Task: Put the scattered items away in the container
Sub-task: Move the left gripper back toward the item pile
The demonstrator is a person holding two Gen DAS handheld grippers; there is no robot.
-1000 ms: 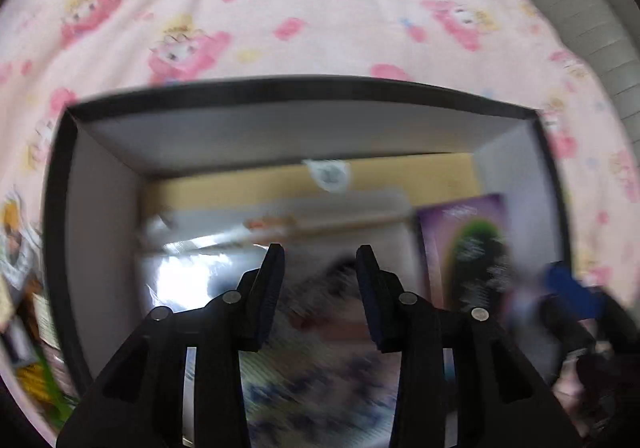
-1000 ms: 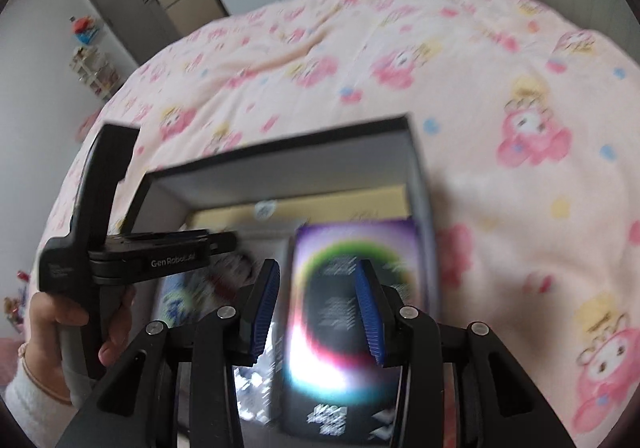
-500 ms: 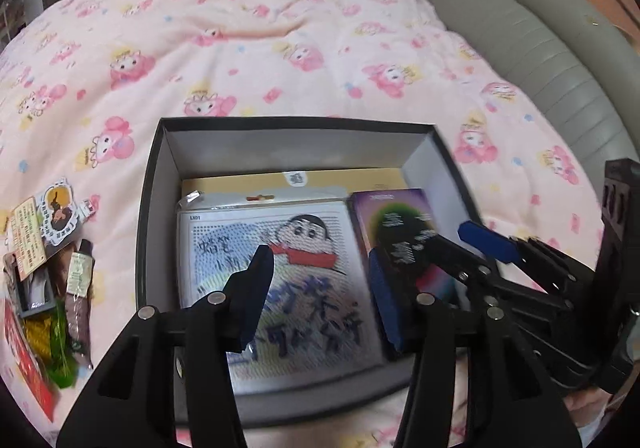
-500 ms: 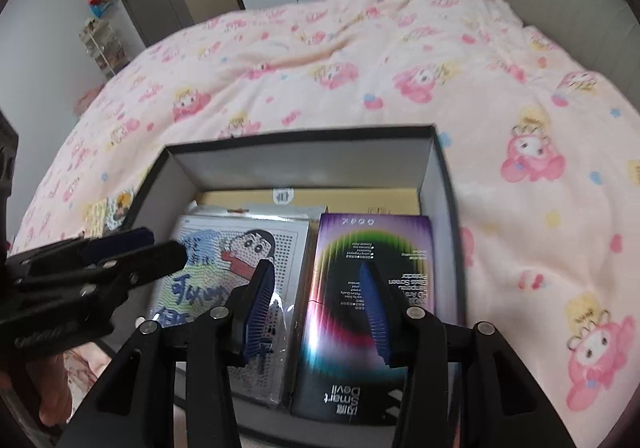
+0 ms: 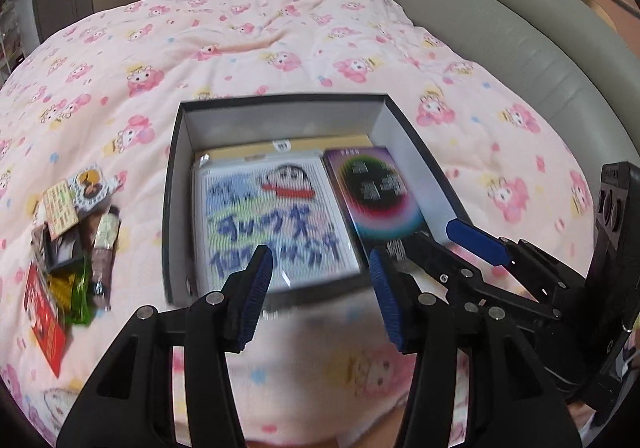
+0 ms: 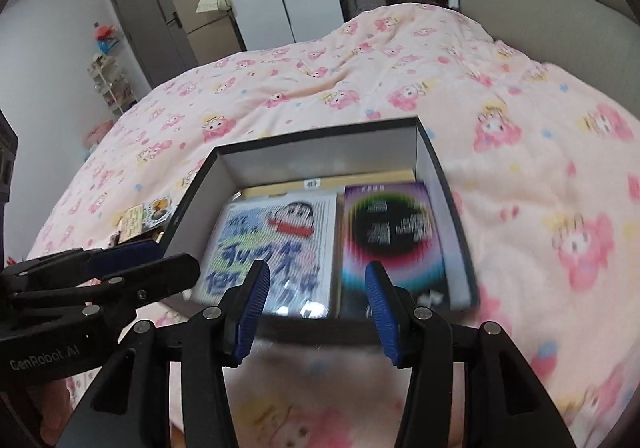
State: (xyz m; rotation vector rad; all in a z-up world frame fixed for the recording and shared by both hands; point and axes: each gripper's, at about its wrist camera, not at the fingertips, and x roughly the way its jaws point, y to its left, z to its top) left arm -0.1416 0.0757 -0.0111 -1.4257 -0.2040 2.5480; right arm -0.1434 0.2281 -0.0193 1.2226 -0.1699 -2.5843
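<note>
Tidying partly done: 2 flat packs in the box, a cluster of small items left on the bed.

Black-walled rectangular cardboard box [image 5: 176,184] sits on the pink cartoon-print bed quilt [image 5: 280,40] and already holds a flat cartoon-boy printed pack [image 5: 272,216] beside a purple rainbow-ringed carton [image 5: 372,196], both lying over a tan card layer. Left of the box, apart from it, a cluster of small snack packets and stickers [image 5: 68,248] lies on the quilt, so I judge that part remains. Left gripper [image 5: 320,280] and right gripper [image 6: 316,288] hover near the box's near wall, fingers spread wide, holding nothing.
</note>
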